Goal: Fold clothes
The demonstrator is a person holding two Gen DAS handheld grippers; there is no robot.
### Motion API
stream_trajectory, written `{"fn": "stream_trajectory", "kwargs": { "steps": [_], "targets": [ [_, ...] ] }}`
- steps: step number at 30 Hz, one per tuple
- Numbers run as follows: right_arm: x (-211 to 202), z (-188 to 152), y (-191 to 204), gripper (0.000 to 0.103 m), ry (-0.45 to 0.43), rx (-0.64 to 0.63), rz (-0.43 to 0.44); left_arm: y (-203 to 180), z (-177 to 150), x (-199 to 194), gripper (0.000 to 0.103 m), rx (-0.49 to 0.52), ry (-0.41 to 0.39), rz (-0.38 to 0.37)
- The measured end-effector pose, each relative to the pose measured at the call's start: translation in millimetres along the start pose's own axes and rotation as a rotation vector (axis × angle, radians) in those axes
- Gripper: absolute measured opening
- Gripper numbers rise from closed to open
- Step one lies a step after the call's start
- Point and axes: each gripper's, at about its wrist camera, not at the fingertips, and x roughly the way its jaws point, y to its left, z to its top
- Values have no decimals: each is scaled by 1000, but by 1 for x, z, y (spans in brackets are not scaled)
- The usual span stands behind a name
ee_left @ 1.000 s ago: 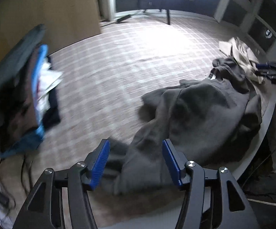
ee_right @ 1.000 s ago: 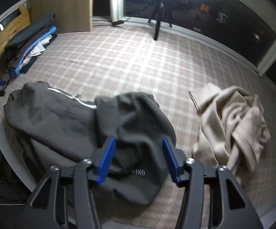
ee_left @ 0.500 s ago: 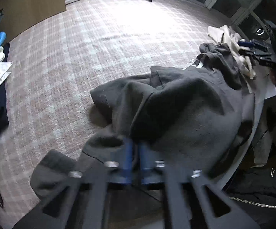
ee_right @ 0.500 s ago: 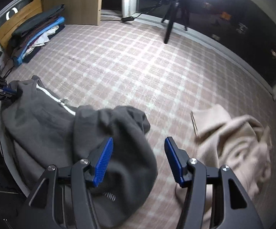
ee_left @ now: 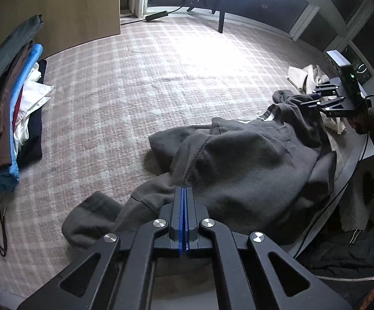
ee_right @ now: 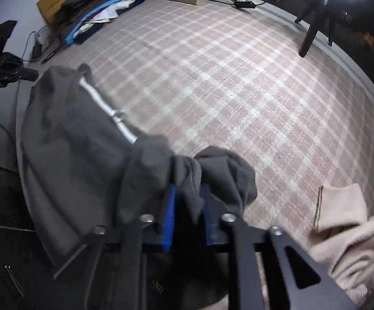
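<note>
A dark grey hoodie point(ee_left: 241, 170) is seen lying crumpled on a pink-and-white checked surface point(ee_left: 140, 77), near its front edge. In the left wrist view, the left gripper point(ee_left: 184, 206) is shown with its blue-padded jaws pressed together, their tips at the fabric near a sleeve seam; whether cloth is actually pinched between them cannot be told. The sleeve cuff point(ee_left: 93, 219) is spread out flat just to the left of the jaws.

Only in the right wrist view is a firm grasp made plain: the right gripper point(ee_right: 187, 206) is shown with its jaws narrowed on a bunched fold of the hoodie point(ee_right: 78, 149), the cloth rising between the blue pads point(ee_right: 168, 219). A white drawstring point(ee_right: 109, 111) along the hood edge is also shown clearly here, whereas only a small piece of it is seen in the left view.

The right gripper point(ee_left: 326, 100) is seen from the outside in the left wrist view, at the far end of the hoodie, with a cream garment point(ee_left: 308, 75) behind it. That cream garment point(ee_right: 352, 242) is seen heaped just to the right of the jaws in the right wrist view.

A stack of folded clothes point(ee_left: 13, 108) is shown at the far left in the left view, and the same stack point(ee_right: 101, 13) lies well apart from the hoodie in the right view, beside a wooden panel point(ee_right: 57, 2).
</note>
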Motion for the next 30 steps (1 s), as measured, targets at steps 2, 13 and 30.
{"fn": "stream_trajectory", "kwargs": {
  "steps": [2, 13, 30],
  "targets": [
    [-14, -7, 2, 11, -16, 12, 14, -1, -2, 6, 2, 5, 16, -14],
    [-21, -19, 5, 10, -11, 16, 1, -3, 11, 48, 1, 32, 79, 4],
    [0, 0, -5, 9, 22, -14, -14, -25, 9, 28, 2, 61, 34, 96]
  ]
}}
